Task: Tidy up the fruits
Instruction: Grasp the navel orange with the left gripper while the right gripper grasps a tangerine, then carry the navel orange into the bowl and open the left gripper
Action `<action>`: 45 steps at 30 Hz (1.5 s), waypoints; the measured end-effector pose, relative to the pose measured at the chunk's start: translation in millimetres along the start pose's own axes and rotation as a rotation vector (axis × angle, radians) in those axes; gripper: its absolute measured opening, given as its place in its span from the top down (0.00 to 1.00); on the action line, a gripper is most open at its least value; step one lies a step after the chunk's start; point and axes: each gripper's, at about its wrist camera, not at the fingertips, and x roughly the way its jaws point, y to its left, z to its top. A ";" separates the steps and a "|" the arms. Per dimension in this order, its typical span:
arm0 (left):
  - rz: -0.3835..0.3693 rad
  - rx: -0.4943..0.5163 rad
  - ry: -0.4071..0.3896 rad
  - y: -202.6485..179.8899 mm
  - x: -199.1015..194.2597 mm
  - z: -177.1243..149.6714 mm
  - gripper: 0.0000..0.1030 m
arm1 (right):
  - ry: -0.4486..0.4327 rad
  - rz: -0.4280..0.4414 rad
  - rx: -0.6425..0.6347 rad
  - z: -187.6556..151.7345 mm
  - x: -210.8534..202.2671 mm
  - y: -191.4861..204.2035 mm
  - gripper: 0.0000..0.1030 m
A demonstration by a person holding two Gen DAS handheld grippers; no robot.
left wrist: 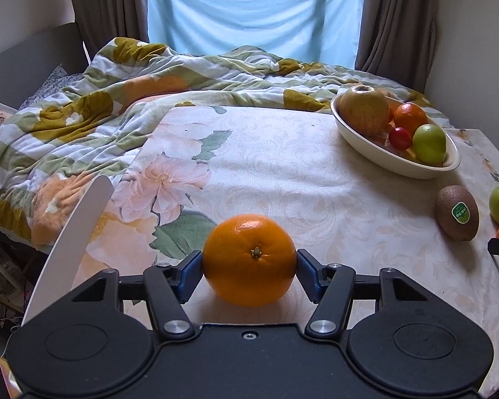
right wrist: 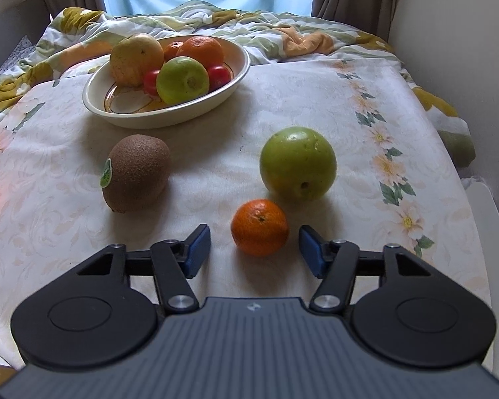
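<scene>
A large orange rests on the flowered tablecloth, and my left gripper is shut on it, with both blue pads pressed against its sides. In the right wrist view a small mandarin lies between the pads of my right gripper, which is open with a gap on each side. Behind the mandarin sit a green apple and a brown kiwi with a green sticker. At the far side a cream bowl holds several fruits. The same kiwi and bowl show at the right of the left wrist view.
A rumpled flowered quilt covers the bed behind the table. A white chair back stands at the table's left edge. A wall runs close along the right side, and curtains hang by the window.
</scene>
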 end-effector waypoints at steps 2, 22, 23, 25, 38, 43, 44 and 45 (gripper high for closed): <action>-0.004 -0.002 0.003 1.0 -0.5 0.7 0.38 | -0.002 -0.006 -0.009 2.1 0.6 2.9 0.46; -0.101 -0.002 -0.011 -13.3 -28.7 17.4 0.38 | -0.011 0.003 -0.023 17.2 -28.4 20.5 0.50; -0.111 0.001 -0.012 -15.4 -30.9 20.3 0.38 | -0.016 0.003 -0.021 19.3 -31.7 21.1 0.50; -0.126 0.013 -0.021 -19.6 -35.6 25.6 0.38 | -0.021 0.005 -0.016 23.6 -38.0 22.7 0.50; -0.177 0.060 -0.099 -47.9 -55.7 75.0 0.38 | -0.074 0.040 0.024 64.5 -71.2 20.0 0.50; -0.183 0.040 -0.111 -59.8 -49.0 94.5 0.38 | -0.103 0.063 0.010 90.0 -73.6 17.1 0.50; -0.181 0.035 -0.109 -62.6 -46.5 98.2 0.38 | -0.109 0.071 0.008 95.4 -73.1 16.3 0.50; -0.180 0.029 -0.106 -65.4 -44.1 101.3 0.38 | -0.114 0.080 0.005 99.9 -72.3 15.1 0.50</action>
